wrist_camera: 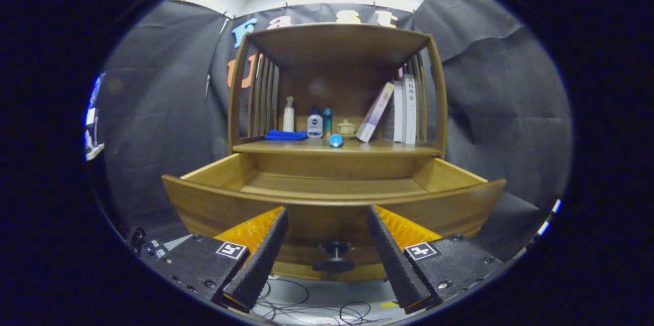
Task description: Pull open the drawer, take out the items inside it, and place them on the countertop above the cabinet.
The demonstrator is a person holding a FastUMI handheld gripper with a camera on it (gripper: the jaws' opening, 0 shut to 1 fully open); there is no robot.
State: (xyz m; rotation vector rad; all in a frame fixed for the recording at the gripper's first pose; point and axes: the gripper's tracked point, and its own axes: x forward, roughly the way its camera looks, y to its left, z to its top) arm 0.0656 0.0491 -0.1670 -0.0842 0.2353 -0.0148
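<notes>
The wooden cabinet's drawer (332, 206) is pulled out toward me, and the part of its wooden floor that I can see is bare. Its dark round knob (335, 257) sits low on the drawer front, between my two fingers and a little beyond them. My gripper (327, 216) is open, with nothing between the fingers. On the countertop (403, 148) above the drawer lies a small blue ball-like item (335, 140) near the front edge.
Further back on the countertop are a folded blue cloth (285, 135), a white spray bottle (289, 115), two small bottles (315, 124), a small pot (346, 128) and leaning books (394, 111). A shelf board roofs the countertop. Cables (306, 305) lie on the floor below.
</notes>
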